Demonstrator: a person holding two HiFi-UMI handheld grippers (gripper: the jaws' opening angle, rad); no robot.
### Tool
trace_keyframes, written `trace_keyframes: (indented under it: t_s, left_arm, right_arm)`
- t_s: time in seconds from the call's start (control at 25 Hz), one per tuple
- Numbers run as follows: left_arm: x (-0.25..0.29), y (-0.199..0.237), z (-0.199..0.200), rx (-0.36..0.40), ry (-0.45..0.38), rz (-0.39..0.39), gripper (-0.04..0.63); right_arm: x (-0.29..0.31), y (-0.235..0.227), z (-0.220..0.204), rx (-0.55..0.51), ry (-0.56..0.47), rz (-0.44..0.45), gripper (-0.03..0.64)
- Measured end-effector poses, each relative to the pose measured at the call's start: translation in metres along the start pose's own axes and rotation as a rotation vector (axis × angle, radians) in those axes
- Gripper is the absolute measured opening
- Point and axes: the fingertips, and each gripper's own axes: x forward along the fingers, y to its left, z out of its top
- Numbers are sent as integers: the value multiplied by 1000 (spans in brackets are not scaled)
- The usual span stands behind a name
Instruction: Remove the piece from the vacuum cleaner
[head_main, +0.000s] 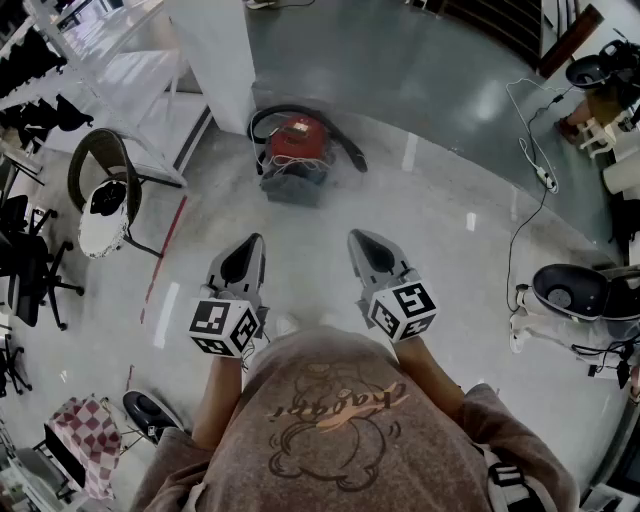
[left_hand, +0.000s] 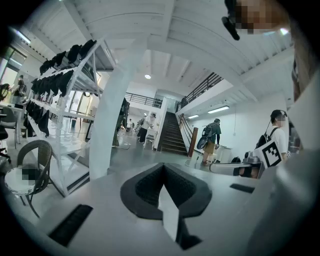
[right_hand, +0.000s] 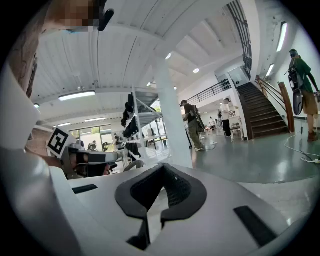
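A red canister vacuum cleaner (head_main: 296, 148) with a black hose looped round it stands on the floor ahead, beside a white pillar (head_main: 215, 60). Both grippers hang in the air well short of it, side by side above the floor. My left gripper (head_main: 243, 254) is shut with nothing in it, and so is my right gripper (head_main: 367, 247). In the left gripper view the jaws (left_hand: 164, 186) meet tip to tip over empty room. The right gripper view shows the same closed jaws (right_hand: 161, 186). The vacuum cleaner appears in neither gripper view.
A wicker chair (head_main: 104, 190) stands to the left near white shelving (head_main: 110, 60). A white cable (head_main: 527, 190) runs across the floor at right, near dark round machines (head_main: 575, 293). Several people stand by a staircase (left_hand: 172, 132) far ahead.
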Motion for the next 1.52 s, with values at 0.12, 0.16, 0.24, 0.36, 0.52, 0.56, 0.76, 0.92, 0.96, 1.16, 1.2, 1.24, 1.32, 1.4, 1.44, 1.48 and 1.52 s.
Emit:
trace_keyframes:
  t_s: [0.12, 0.16, 0.24, 0.36, 0.52, 0.56, 0.76, 0.92, 0.96, 1.16, 1.2, 1.24, 1.32, 1.4, 1.44, 1.48, 1.52]
  left_arm:
    - [1, -5, 1, 5, -4, 1, 2]
    - [1, -7, 1, 7, -5, 2, 2]
    - [2, -11, 1, 10, -6, 4, 2]
    - [3, -20, -2, 6, -5, 12, 2]
    - [7, -30, -7, -33, -28, 22, 2]
    - [8, -31, -9, -39, -31, 28, 2]
    - [15, -30, -18, -38, -18, 50, 2]
    - [28, -18, -19, -35, -5, 61, 2]
    - [33, -17, -19, -39, -3, 58, 2]
    - [59, 7, -15, -50, 9, 47, 2]
    - [65, 14, -13, -54, 12, 44, 2]
    - [73, 22, -10, -55, 14, 40, 2]
    - [90, 40, -2, -55, 19, 31, 2]
    - [108, 57, 8, -55, 25, 17, 2]
    - [117, 66, 14, -54, 27, 9, 2]
    - [125, 75, 20, -52, 29, 1, 2]
    - [133, 84, 26, -48, 31, -7, 2]
  right_arm:
    - [-5, -2, 1, -4, -4, 7, -2]
    - [-6, -2, 1, -5, -5, 11, -2]
    - [-9, -4, 2, -3, -11, 17, -2]
    - [-15, -9, 2, 11, -19, 28, -2]
    - [-23, -18, -7, 19, -15, 50, -2]
    - [-23, -21, -10, 21, -9, 54, 0]
    - [-17, -29, -23, 39, 12, 57, 0]
    - [-1, -39, -26, 49, 21, 51, 0]
    - [3, -45, -27, 55, 25, 44, -2]
    - [34, -56, -27, 68, 40, 32, -2]
    - [44, -57, -26, 70, 43, 29, -1]
    - [55, -58, -25, 72, 46, 27, -1]
    - [81, -60, -21, 75, 52, 31, 0]
    - [108, -60, -14, 75, 53, 47, -1]
    - [121, -60, -9, 72, 52, 52, 0]
    - [134, -61, -4, 69, 50, 53, 0]
    - [148, -63, 1, 67, 46, 47, 0]
